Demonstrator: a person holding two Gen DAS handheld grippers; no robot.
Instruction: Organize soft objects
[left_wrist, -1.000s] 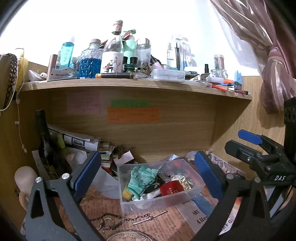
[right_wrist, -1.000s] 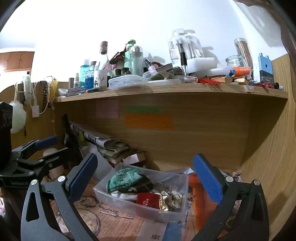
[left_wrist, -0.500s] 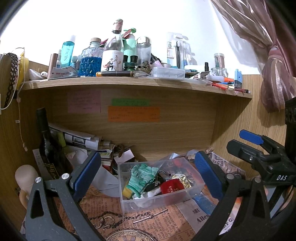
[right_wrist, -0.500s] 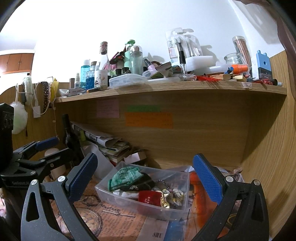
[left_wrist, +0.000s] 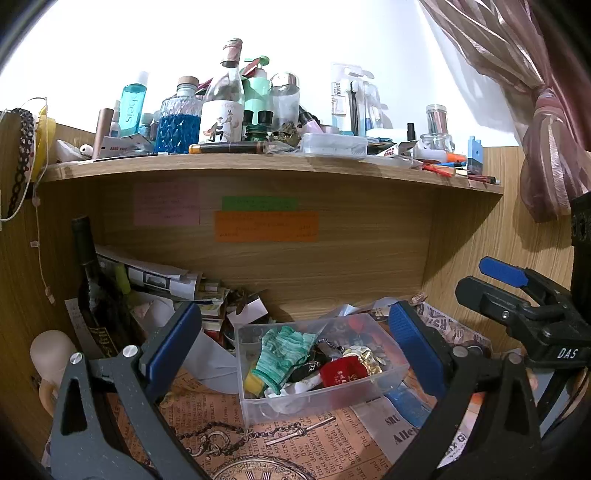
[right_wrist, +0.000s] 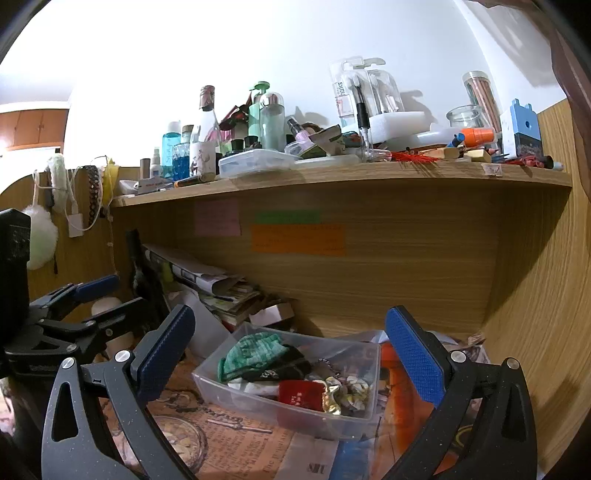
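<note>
A clear plastic bin stands on the desk under the shelf. It holds a green knitted glove, a red pouch, a gold scrunchie and dark and white cloth. My left gripper is open and empty, hovering in front of the bin. My right gripper is open and empty, also in front of the bin. Each gripper shows in the other's view, the right one at the right, the left one at the left.
A shelf crowded with bottles and jars hangs above. A dark wine bottle, rolled papers and booklets stand back left. A pocket watch chain lies on newsprint paper. Wooden walls close both sides. A curtain hangs at right.
Both grippers have risen and drawn back slightly, so the bin sits a little lower and farther in both views. Both stay open and empty.
</note>
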